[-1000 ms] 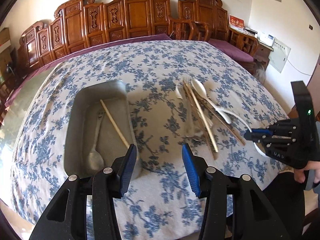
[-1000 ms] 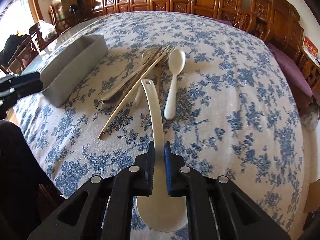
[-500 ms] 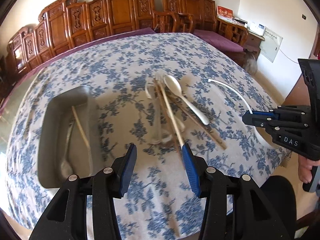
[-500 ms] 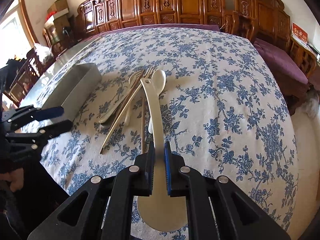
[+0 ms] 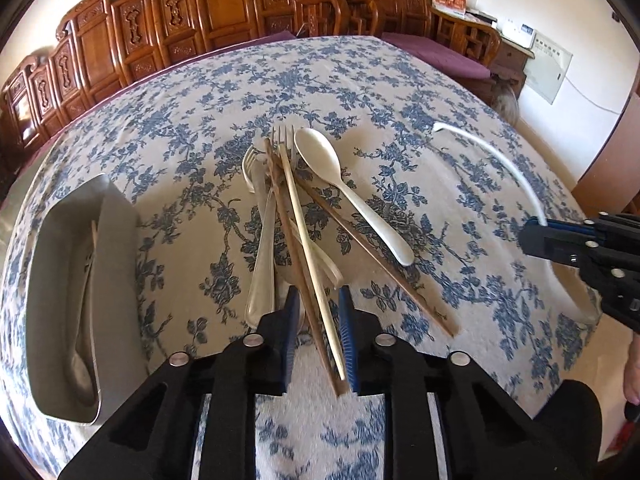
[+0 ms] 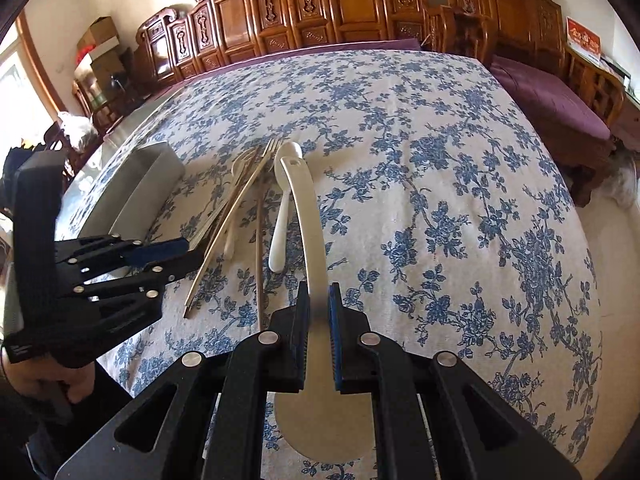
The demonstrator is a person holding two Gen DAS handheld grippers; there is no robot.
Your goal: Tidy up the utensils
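Left hand-held gripper (image 5: 318, 316): jaws closing around near ends of two chopsticks (image 5: 308, 240), thin, stiff, likely slippery; best pinched together near the ends. Right hand-held gripper (image 6: 318, 312): clamped on white ladle (image 6: 306, 220) handle, light, rigid. Remaining utensils heaped on bench (image 5: 440, 184); tray (image 5: 116, 280) left.

Both views are bright with daylight. In the right wrist view a window (image 6: 16, 92) at the far left is blown out to white, and light from that side falls across the bench (image 6: 440, 200). The tray (image 5: 116, 264) wall gleams with a soft sheen, and the white spoon (image 5: 352, 196) casts a short, soft shadow on the cloth. The fisheye lens bends the bench edge and the chairs (image 5: 240, 12) into curves, and the corners darken to black. The middle of each picture is sharp. The ladle (image 6: 308, 240) handle blurs where it passes between the right gripper's jaws, and the cloth under the near jaws is soft.
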